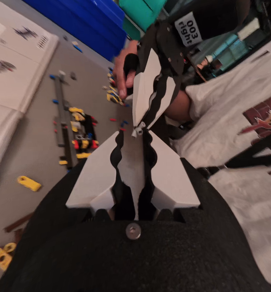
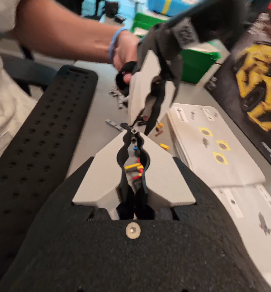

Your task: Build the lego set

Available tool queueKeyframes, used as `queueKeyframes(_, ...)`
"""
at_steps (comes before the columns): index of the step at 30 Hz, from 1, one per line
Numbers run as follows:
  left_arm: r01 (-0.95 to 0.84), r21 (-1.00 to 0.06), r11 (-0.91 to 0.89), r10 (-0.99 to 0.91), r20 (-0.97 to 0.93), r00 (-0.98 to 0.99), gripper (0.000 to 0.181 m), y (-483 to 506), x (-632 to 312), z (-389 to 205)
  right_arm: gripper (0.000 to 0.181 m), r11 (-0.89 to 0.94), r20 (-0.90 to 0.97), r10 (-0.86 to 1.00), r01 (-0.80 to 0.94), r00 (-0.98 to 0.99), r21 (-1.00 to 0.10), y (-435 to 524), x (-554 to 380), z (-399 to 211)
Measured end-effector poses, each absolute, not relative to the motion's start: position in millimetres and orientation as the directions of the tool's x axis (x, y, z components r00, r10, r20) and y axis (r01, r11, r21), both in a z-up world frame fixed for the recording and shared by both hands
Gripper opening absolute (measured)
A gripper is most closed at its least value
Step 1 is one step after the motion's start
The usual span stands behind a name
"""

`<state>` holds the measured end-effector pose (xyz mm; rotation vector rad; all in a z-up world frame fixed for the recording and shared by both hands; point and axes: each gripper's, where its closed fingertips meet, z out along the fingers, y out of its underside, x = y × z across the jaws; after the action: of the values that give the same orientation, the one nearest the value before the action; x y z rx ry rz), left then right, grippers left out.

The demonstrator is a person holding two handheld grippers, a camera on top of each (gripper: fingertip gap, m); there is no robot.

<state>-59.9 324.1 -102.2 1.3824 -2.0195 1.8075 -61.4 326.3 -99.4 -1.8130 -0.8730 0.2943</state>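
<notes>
I have a small light-grey connector piece (image 1: 138, 129) pinched at the tips of my right gripper (image 1: 141, 126), held in the air above the bench (image 1: 41, 126). My left gripper (image 1: 132, 132), jaws parted and empty, sits just beside the piece. It looks light, rigid, slick plastic — easily twisted out — so I'd take it across its flat sides.

Left wrist view: printed sheets (image 1: 13, 52) upper left motion-blurred, drawings unreadable; yellow pieces (image 1: 1, 255) lower left cut by frame edge. Right wrist view: box (image 2: 258, 88) at right cropped and smeared; small dark parts (image 2: 115, 93) behind the far gripper (image 2: 139, 124) too blurred to identify.
</notes>
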Motion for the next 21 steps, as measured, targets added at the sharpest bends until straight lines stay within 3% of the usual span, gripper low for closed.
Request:
queueKeyframes(5, -0.439, -0.886, -0.153, -0.863, 0.336, -0.377, 0.024, 374.3, 11.5, -98.3, 0.006, -0.349, -0.098, 0.317, 0.019, 0.943, -0.937, 345.4, 53.6, -101.0)
queueKeyframes(7, -0.349, -0.935, -0.063, -0.945, 0.168, -0.282, 0.024, 391.7, 29.1, -99.6, 0.006, -0.361, -0.256, 0.137, -0.193, 0.957, -0.913, 343.0, 96.4, -105.7)
queueKeyframes(10, -0.269, -0.959, 0.086, -0.985, -0.041, -0.169, 0.022, 406.5, 40.7, -106.9, 0.006, -0.311, -0.484, 0.024, -0.453, 0.875, -0.835, 334.8, 128.0, -108.1)
queueKeyframes(12, -0.257, -0.959, 0.123, -0.986, -0.087, -0.145, 0.021, 408.5, 40.5, -112.7, 0.006, -0.309, -0.543, -0.005, -0.517, 0.840, -0.798, 332.1, 136.0, -115.7)
queueKeyframes(16, -0.279, -0.953, 0.119, -0.985, -0.077, -0.155, 0.023, 413.1, 36.0, -123.2, 0.006, -0.371, -0.525, 0.001, -0.487, 0.851, -0.791, 333.9, 134.9, -129.1)
queueKeyframes(21, -0.309, -0.951, 0.007, -0.983, 0.049, -0.175, 0.028, 419.1, 34.9, -131.6, 0.006, -0.363, -0.676, 0.109, -0.604, 0.729, -0.710, 340.7, 125.3, -123.6)
